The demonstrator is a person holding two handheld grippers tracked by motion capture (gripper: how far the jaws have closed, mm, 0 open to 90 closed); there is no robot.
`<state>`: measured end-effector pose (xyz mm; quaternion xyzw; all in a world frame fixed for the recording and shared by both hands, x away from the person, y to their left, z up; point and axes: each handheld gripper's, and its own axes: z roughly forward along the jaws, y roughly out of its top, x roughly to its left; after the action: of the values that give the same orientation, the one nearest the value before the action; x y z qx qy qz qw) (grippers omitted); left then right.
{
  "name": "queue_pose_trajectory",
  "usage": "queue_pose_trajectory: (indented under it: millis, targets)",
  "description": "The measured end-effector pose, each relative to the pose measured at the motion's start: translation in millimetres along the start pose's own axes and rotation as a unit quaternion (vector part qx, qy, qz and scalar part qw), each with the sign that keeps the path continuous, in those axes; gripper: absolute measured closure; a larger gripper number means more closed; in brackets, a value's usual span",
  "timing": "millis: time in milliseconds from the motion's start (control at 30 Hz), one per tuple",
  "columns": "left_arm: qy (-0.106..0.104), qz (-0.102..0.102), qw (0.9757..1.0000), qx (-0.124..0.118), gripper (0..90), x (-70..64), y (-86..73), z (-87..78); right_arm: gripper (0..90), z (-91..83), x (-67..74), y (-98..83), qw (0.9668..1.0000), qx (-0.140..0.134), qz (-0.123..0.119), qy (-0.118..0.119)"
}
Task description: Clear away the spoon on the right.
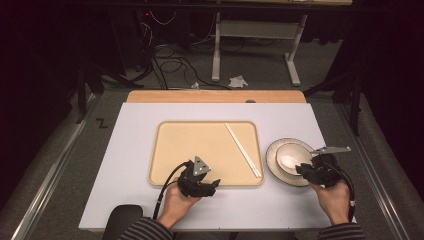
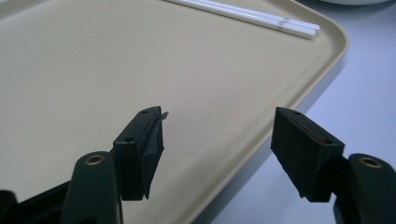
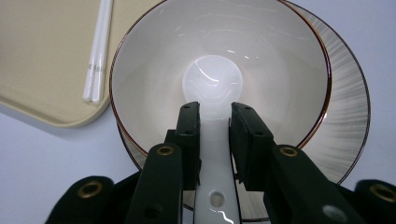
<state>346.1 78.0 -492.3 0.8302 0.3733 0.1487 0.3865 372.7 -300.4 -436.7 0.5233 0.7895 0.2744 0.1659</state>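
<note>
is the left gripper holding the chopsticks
No, the left gripper hangs open over the tray, and the chopsticks lie apart at its far side.

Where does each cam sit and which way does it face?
High view: above the person's side, facing forward and down on the tray; forearms and both grippers show.
Left gripper view: along open jaws over the tray's corner.
Right gripper view: down into the bowl; jaws clamp the spoon.
Shared: the chopsticks.
</note>
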Motion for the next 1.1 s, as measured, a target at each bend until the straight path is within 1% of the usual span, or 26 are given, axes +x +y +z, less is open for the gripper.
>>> queue_pose_trajectory:
  millis: [133,267,300,367,400,567,767,800,867,1067,1100]
  targets:
    - [0.002,0.0,1.0,0.001,34.4,0.3,0.0,0.1,75.2,2.0,0.5,0.5,0.9999,0.009,-0.001,0.007]
    - [0.002,0.001,1.0,0.001,34.4,-0.5,-0.2,0.8,75.3,2.3,-0.5,0.2,0.9999,0.009,-0.004,0.009]
    - [0.002,0.001,1.0,0.0,34.4,-0.5,-0.2,0.7,75.3,2.6,0.0,0.0,0.9999,0.008,0.002,0.007]
    - [0.002,0.0,1.0,0.0,34.4,-0.2,-0.2,0.6,75.3,2.4,-0.4,-0.1,0.9999,0.01,0.002,0.005]
    - [0.002,0.0,1.0,0.0,34.4,0.0,-0.1,0.5,75.4,1.9,-0.6,0.1,0.9999,0.013,0.0,0.004]
    - [0.001,0.0,1.0,0.0,34.4,0.1,-0.2,0.9,75.6,2.7,-0.3,0.0,0.9999,0.009,-0.008,-0.003]
    - [0.001,-0.002,1.0,-0.002,34.4,0.8,-0.2,0.4,76.1,2.3,-0.3,-0.1,0.9999,0.01,-0.01,0.0]
    - [0.0,-0.003,1.0,-0.002,34.4,0.9,-0.1,0.3,76.9,2.4,-0.2,-0.2,0.9999,0.009,-0.009,0.001]
    - [-0.001,-0.003,1.0,-0.002,34.4,0.9,-0.1,0.3,82.4,2.3,0.0,-0.1,0.9999,0.01,-0.012,-0.002]
    - [0.0,-0.004,1.0,-0.003,34.4,0.7,-0.1,0.1,83.8,0.7,1.9,0.1,0.9997,0.011,-0.02,-0.006]
    - [0.0,-0.004,1.0,-0.003,34.5,0.7,-0.1,0.1,84.3,0.7,2.6,0.1,0.9998,0.009,-0.019,-0.007]
